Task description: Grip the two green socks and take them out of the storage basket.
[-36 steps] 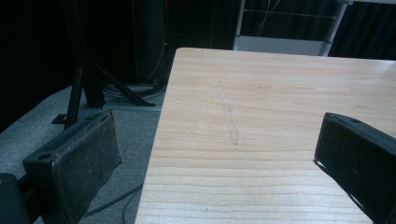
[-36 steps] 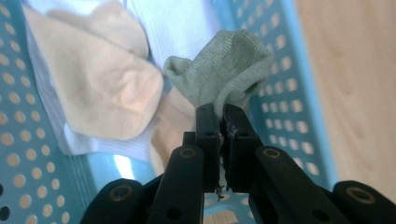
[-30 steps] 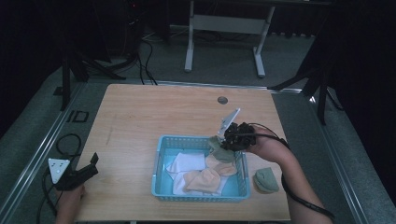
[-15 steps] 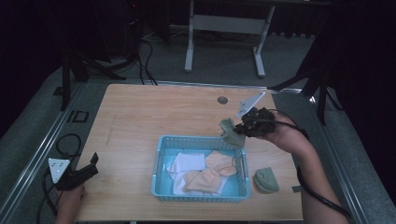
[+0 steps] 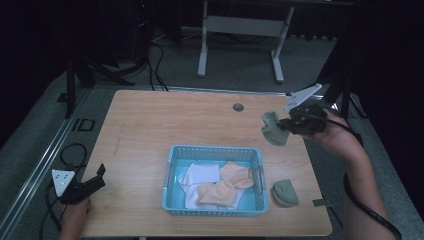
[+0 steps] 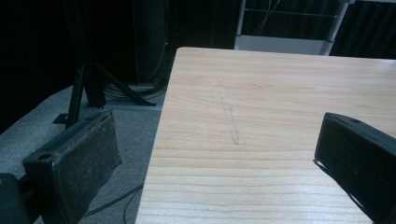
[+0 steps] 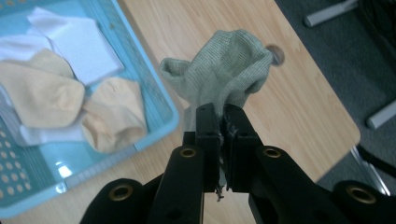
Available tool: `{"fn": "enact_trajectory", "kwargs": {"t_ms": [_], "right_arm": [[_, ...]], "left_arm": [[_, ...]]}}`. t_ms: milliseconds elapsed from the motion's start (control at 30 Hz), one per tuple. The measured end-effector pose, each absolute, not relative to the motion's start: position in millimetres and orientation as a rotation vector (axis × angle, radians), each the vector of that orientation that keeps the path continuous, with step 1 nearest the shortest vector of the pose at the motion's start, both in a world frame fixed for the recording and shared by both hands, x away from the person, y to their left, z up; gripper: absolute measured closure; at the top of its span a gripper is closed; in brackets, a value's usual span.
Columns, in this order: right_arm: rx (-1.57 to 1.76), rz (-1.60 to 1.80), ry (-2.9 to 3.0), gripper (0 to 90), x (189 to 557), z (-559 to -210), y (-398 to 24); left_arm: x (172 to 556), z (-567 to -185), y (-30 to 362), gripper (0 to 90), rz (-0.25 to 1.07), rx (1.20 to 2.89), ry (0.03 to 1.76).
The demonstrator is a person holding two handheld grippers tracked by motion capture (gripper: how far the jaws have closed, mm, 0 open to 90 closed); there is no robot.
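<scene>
A grey-green sock (image 5: 273, 128) hangs in the air above the table's right side, pinched by my right gripper (image 5: 286, 124), which is shut on it. In the right gripper view the sock (image 7: 224, 70) bunches out past the two closed jaws of the right gripper (image 7: 223, 122). A second grey-green sock (image 5: 285, 192) lies on the table right of the blue basket (image 5: 172, 162). The basket (image 7: 154, 98) holds white and peach socks (image 5: 227, 185). My left gripper (image 5: 97, 177) rests at the table's front left corner, jaws wide open on nothing, as the left gripper view shows (image 6: 215, 154).
A round cable hole (image 5: 238, 107) sits near the table's far edge. Cables and stand legs lie on the floor left of the table (image 5: 140, 125). A white desk frame (image 5: 240, 25) stands behind.
My right gripper has lifted the grey-green sock from beside the basket's right rim, up and toward the table's far right. The left gripper has stayed put.
</scene>
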State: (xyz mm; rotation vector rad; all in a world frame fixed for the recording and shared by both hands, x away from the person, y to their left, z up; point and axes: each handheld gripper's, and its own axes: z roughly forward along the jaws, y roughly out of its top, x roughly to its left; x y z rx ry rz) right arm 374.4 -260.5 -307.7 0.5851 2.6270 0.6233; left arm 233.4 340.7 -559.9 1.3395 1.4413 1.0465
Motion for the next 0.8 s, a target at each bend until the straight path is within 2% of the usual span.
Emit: {"fn": "enact_trajectory", "kwargs": {"t_ms": [200, 500, 800], "right_arm": [[0.678, 0.612, 2.621, 85.8, 379, -330, -283], [0.818, 0.612, 2.654, 85.7, 387, -400, -305], [0.943, 0.652, 2.686, 85.4, 389, -463, -310]], "left_arm": [[233, -560, 340, 0.5, 1.048, 1.341, 1.442], [233, -560, 340, 0.5, 1.048, 1.345, 1.442], [233, -560, 340, 0.5, 1.048, 1.345, 1.441]]}}
